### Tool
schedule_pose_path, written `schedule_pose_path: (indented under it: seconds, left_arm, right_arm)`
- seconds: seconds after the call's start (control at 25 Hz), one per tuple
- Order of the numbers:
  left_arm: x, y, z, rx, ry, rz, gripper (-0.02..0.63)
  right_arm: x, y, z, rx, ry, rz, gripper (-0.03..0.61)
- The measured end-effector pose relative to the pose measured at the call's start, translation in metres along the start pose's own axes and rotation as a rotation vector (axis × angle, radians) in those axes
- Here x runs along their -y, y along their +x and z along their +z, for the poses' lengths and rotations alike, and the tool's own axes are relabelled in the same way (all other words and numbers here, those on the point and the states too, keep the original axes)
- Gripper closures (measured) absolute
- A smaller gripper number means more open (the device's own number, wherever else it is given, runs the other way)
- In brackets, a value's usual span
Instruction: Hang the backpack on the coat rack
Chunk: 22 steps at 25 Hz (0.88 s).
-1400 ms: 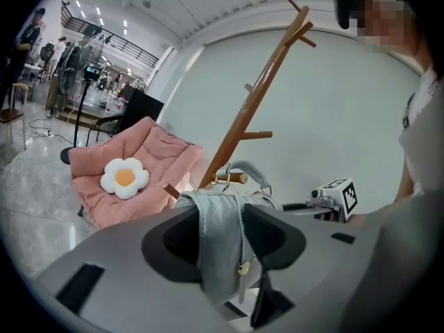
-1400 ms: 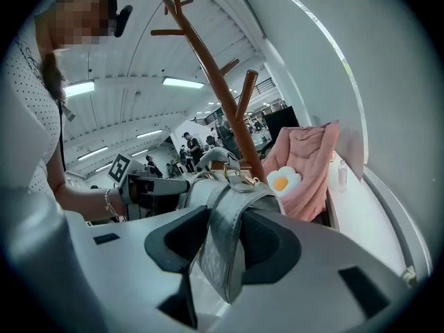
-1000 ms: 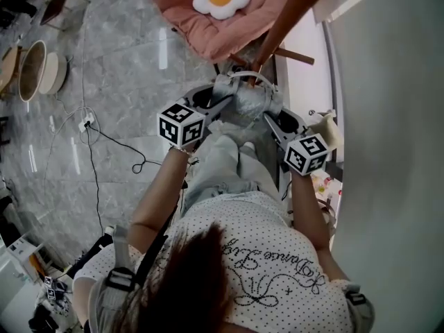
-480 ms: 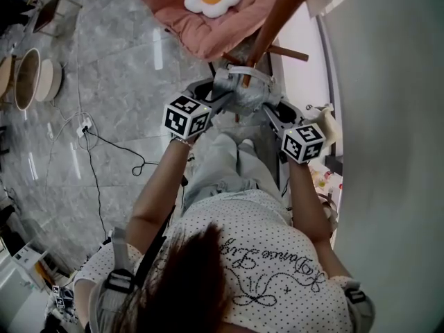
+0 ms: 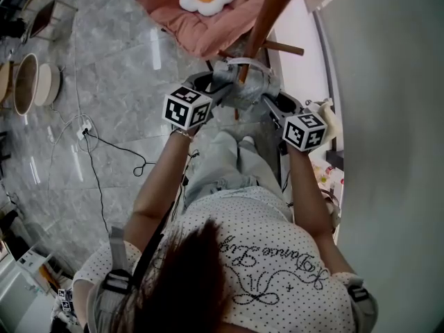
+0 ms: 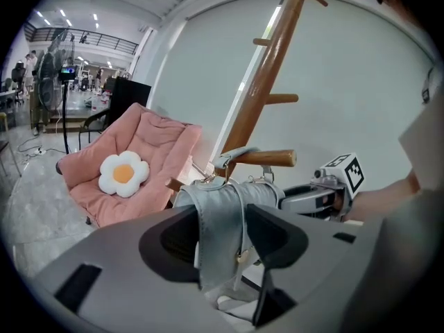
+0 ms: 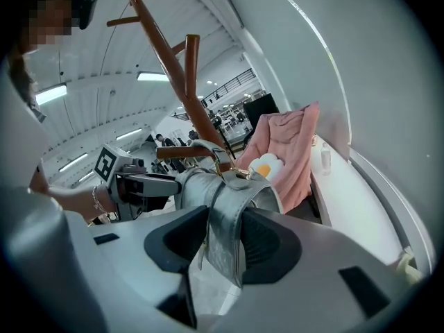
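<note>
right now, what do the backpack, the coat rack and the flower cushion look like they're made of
The backpack looks like grey faux leather or coated fabric: soft sheen, stitched straps, metal rings. The coat rack looks like varnished wood: warm brown, with a glossy highlight. The flower cushion looks like plush fabric, matte and puffy.

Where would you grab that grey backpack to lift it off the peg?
Likely the top handle loop, reached from the free end of the wooden peg: it arches over that peg, clear above the backpack, whereas the shoulder straps hang limp.
</note>
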<state>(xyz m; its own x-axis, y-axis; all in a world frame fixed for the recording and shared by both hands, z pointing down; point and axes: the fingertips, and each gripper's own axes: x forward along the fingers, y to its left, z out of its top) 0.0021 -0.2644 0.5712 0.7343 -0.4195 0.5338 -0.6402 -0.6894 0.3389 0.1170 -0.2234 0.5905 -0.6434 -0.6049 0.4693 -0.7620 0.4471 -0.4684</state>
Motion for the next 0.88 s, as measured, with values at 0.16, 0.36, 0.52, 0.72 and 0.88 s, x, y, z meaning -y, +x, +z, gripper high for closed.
schedule_pose_path:
  seconds: [0.16,0.36,0.52,0.72,0.88]
  left_arm:
    - [-0.004,0.006,-0.008,-0.018,-0.019,-0.001,0.414]
    - [-0.005,0.012,-0.012,-0.016,-0.002,0.004,0.414]
    - [-0.005,0.01,-0.013,-0.015,0.032,0.026,0.413]
    - [-0.009,0.006,-0.017,0.003,0.036,0.054,0.401]
    - [-0.006,-0.001,-0.026,-0.004,0.029,0.063,0.397]
  right_arm:
    - [0.005,0.005,-0.007,-0.023,0.024,-0.001,0.419]
    - [0.011,0.008,-0.011,-0.036,0.021,0.007,0.416]
    - [0.01,0.01,-0.014,-0.053,0.016,0.012,0.403]
    - [0.013,0.012,-0.021,-0.088,-0.003,0.007,0.376]
    - [0.014,0.005,-0.03,-0.109,-0.02,-0.005,0.354]
